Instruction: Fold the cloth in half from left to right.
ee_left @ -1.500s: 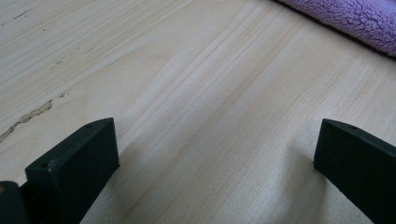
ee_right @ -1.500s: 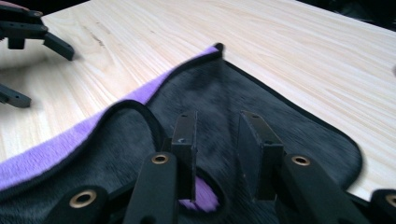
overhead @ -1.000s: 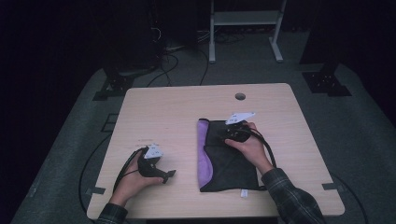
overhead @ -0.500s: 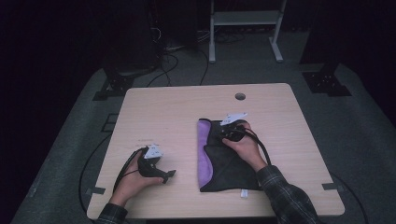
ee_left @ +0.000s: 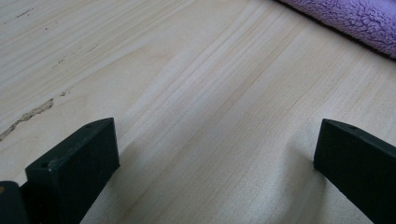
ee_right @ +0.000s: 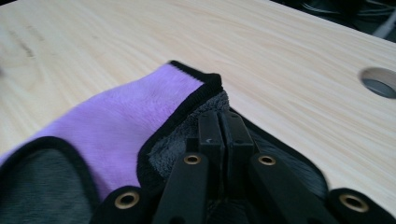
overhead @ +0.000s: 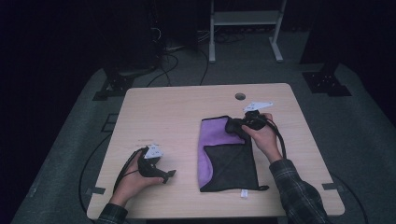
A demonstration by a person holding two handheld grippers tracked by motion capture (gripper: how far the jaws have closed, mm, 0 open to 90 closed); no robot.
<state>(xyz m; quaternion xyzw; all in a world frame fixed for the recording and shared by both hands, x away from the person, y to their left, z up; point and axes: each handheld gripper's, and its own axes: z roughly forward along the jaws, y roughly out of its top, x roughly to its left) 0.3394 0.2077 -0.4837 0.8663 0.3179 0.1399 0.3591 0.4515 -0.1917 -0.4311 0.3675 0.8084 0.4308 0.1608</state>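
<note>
cloth [overhead: 229, 158] on table [overhead: 177, 107], right of centre

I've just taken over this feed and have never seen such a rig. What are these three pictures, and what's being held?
A person sits at a wooden table with hand-held tongs in each hand. The high view looks down from above; the other two come from cameras riding on each tool. A purple-and-dark-grey cloth lies folded on the table. The right tongs are shut on the cloth at its far corner. The left tongs stand open above bare wood, holding nothing.
</note>
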